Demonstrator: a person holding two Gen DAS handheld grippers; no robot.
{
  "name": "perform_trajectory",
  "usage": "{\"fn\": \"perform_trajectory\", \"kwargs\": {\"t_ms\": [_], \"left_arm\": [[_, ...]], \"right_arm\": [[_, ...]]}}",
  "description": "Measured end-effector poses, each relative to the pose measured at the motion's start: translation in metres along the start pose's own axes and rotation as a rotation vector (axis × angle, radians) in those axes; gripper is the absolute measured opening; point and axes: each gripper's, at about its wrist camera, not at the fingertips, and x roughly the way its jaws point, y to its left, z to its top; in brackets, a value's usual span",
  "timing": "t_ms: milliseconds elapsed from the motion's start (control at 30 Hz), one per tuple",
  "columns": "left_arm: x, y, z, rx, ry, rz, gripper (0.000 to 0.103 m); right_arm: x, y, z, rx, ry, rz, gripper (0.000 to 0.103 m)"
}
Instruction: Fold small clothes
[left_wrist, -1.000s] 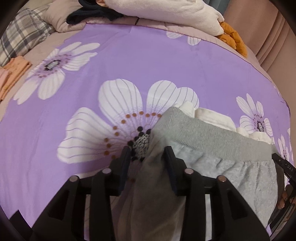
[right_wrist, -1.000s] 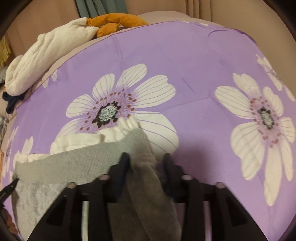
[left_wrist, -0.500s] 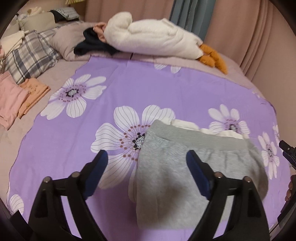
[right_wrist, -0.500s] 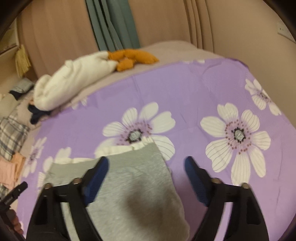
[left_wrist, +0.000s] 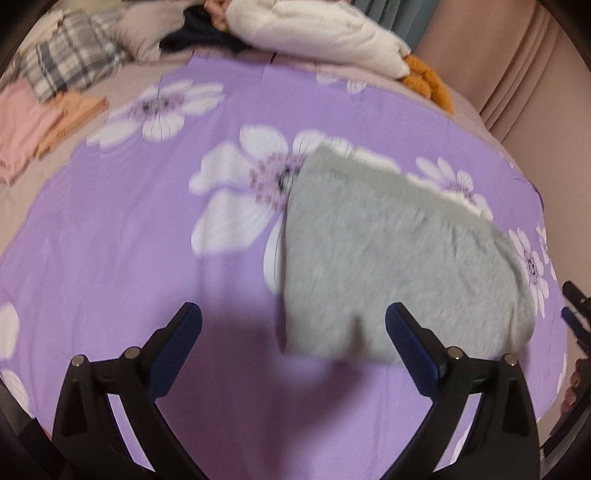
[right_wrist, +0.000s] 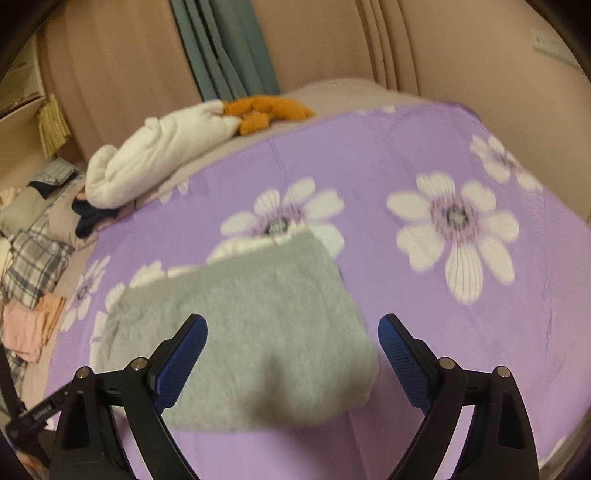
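Note:
A grey knit garment (left_wrist: 399, 266) lies folded on the purple flowered sheet (left_wrist: 129, 258), with a white garment's edge (left_wrist: 376, 157) showing beyond its far side. My left gripper (left_wrist: 293, 317) hovers over the garment's near left corner, its jaws opening wide, pads off the cloth. In the right wrist view the same grey garment (right_wrist: 251, 332) lies below my right gripper (right_wrist: 291, 325), whose jaws are also opening and grip nothing. The white edge (right_wrist: 236, 247) peeks out at the far side. Both views are blurred.
A rolled white blanket (left_wrist: 314, 33) and an orange item (left_wrist: 428, 81) lie at the bed's far end. Plaid cloth (left_wrist: 70, 66) and folded pink and orange clothes (left_wrist: 44, 122) sit at the left. Beige curtains (right_wrist: 332, 44) hang behind the bed.
Both grippers have let go of the grey garment's folded edge, opened wide and drawn back from it. The garment now lies flat and folded on the sheet.

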Motion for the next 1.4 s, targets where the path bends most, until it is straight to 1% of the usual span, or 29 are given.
{"fn": "perform_trajectory", "kwargs": {"t_ms": [167,300,400,567,633,767,833,867,900,933,967,1000,1033,1067,1100,1133,1167,1233,1267,1300,1400], "left_arm": [[0.011,0.007,-0.018,-0.036,0.050,-0.027,0.100],[0.019,0.010,-0.021,-0.054,0.070,-0.052,0.100],[0.022,0.012,-0.019,-0.076,0.066,-0.081,0.100],[0.033,0.015,-0.009,-0.137,0.075,-0.160,0.098],[0.038,0.015,-0.003,-0.157,0.070,-0.176,0.096],[0.048,0.014,0.007,-0.172,0.055,-0.183,0.084],[0.051,0.013,0.011,-0.165,0.051,-0.180,0.071],[0.054,0.012,0.013,-0.164,0.055,-0.198,0.057],[0.058,0.012,0.015,-0.170,0.065,-0.216,0.048],[0.060,0.012,0.016,-0.181,0.072,-0.233,0.044],[0.063,0.013,0.017,-0.193,0.074,-0.245,0.039],[0.065,0.013,0.018,-0.200,0.076,-0.250,0.034],[0.066,0.012,0.018,-0.201,0.077,-0.247,0.031],[0.066,0.012,0.018,-0.200,0.072,-0.245,0.022],[0.065,0.011,0.018,-0.195,0.065,-0.244,0.019],[0.065,0.010,0.017,-0.190,0.061,-0.241,0.017],[0.062,0.009,0.016,-0.183,0.050,-0.235,0.014],[0.058,0.006,0.017,-0.169,0.031,-0.225,0.012],[0.052,0.005,0.016,-0.162,0.016,-0.222,0.011],[0.049,0.004,0.017,-0.156,0.007,-0.221,0.011],[0.035,0.000,0.018,-0.129,0.001,-0.223,0.010]], "right_arm": [[0.013,-0.010,-0.029,0.062,0.088,0.009,0.093],[0.020,-0.016,-0.044,0.097,0.116,-0.002,0.093],[0.025,-0.025,-0.052,0.144,0.129,-0.004,0.093],[0.033,-0.041,-0.058,0.231,0.140,0.058,0.093],[0.039,-0.045,-0.058,0.254,0.143,0.075,0.093],[0.051,-0.046,-0.059,0.298,0.159,0.115,0.093],[0.056,-0.045,-0.058,0.314,0.153,0.126,0.093],[0.057,-0.044,-0.057,0.316,0.148,0.130,0.093],[0.058,-0.044,-0.056,0.322,0.142,0.138,0.093],[0.059,-0.044,-0.054,0.333,0.137,0.144,0.092],[0.061,-0.044,-0.053,0.344,0.134,0.149,0.092],[0.062,-0.045,-0.052,0.352,0.133,0.152,0.089],[0.064,-0.045,-0.051,0.356,0.134,0.150,0.085],[0.066,-0.045,-0.050,0.357,0.135,0.143,0.083],[0.068,-0.044,-0.049,0.358,0.133,0.130,0.079],[0.068,-0.044,-0.048,0.354,0.130,0.122,0.071],[0.069,-0.044,-0.047,0.345,0.127,0.114,0.065],[0.070,-0.043,-0.046,0.326,0.125,0.099,0.040],[0.069,-0.043,-0.045,0.319,0.123,0.096,0.035],[0.066,-0.042,-0.045,0.313,0.114,0.101,0.027],[0.051,-0.036,-0.040,0.276,0.076,0.099,0.024]]}}
